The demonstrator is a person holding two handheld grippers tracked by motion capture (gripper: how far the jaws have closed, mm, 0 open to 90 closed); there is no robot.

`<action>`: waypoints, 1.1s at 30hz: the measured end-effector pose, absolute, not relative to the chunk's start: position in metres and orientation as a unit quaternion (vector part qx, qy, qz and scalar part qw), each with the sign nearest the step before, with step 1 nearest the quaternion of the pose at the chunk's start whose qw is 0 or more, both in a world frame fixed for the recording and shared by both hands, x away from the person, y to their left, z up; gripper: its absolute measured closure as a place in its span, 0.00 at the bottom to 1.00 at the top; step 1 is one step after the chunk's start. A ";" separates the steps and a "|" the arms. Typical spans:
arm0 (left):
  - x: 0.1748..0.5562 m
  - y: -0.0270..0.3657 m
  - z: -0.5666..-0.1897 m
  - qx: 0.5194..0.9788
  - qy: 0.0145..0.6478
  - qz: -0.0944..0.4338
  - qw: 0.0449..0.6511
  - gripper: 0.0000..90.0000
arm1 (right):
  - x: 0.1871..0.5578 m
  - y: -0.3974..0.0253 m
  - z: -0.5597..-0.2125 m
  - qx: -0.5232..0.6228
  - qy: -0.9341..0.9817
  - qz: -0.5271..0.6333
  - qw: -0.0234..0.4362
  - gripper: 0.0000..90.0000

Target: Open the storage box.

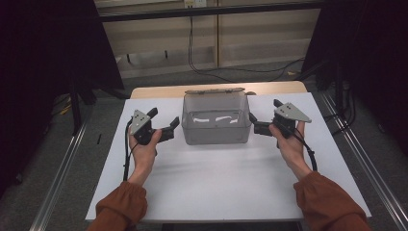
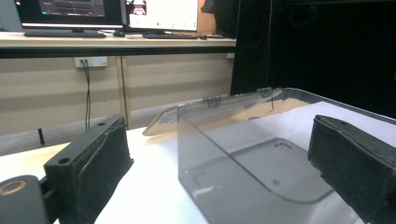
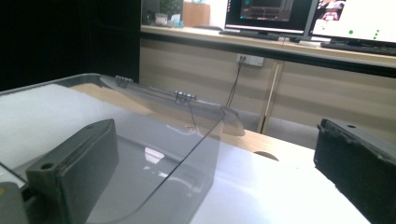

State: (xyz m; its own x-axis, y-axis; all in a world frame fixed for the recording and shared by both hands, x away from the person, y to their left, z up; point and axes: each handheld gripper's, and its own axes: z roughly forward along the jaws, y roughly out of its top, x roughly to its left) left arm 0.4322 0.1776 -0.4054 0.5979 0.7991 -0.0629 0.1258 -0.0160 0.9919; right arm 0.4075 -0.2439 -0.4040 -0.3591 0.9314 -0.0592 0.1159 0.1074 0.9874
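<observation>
Clear plastic box [image 1: 216,120] sits at the middle of the white table top [image 1: 226,178], toward the far edge, its hinged lid [image 1: 215,90] swung open and lying back behind it. Box interior bare, only light glints on the floor of it. Left gripper [image 1: 166,126] held just beside the box's left wall, jaws spread wide, nothing between them; in the left gripper view the near corner of the box [image 2: 243,158] stands between the two black jaws, one jaw outside the wall, the other seeming to sit over the inside, contact not discernible. Right gripper [image 1: 256,123] mirrors this at the box's right wall, jaws likewise wide apart and empty; in the right gripper view the clear wall [image 3: 154,158] runs between the jaws, with the lid hinges [image 3: 183,96] visible beyond. Person's hands grip both tools from below, rust-coloured sleeves [image 1: 120,204] at the near table edge. Desk with monitors [image 2: 107,14] in the background
</observation>
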 end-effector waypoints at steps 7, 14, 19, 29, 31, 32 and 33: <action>0.415 0.186 -0.406 0.648 0.363 0.281 0.608 0.06 | 0.386 -0.253 -0.403 0.417 0.616 0.541 0.391 0.00; 0.395 0.191 -0.408 0.653 0.361 0.286 0.602 0.06 | 0.363 -0.262 -0.410 0.420 0.612 0.539 0.398 0.00; 0.383 0.197 -0.410 0.653 0.366 0.284 0.599 0.04 | 0.349 -0.268 -0.413 0.416 0.620 0.536 0.395 0.00; 0.361 0.208 -0.416 0.646 0.373 0.290 0.600 0.04 | 0.320 -0.281 -0.424 0.426 0.610 0.532 0.403 0.00; 0.356 0.211 -0.419 0.647 0.377 0.296 0.594 0.04 | 0.315 -0.284 -0.427 0.430 0.609 0.531 0.403 0.00; 0.354 0.212 -0.420 0.647 0.379 0.292 0.594 0.04 | 0.312 -0.286 -0.428 0.431 0.611 0.529 0.401 0.00; 0.353 0.214 -0.421 0.647 0.380 0.291 0.593 0.04 | 0.309 -0.287 -0.429 0.431 0.613 0.527 0.400 0.00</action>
State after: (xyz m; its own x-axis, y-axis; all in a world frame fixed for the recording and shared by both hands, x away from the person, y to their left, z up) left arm 0.3526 0.2139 -0.4211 0.5414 0.8376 -0.0737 0.1469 -0.0079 0.9891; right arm 0.3093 -0.2872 -0.4288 -0.3073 0.9509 -0.0362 0.1065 0.0722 0.9917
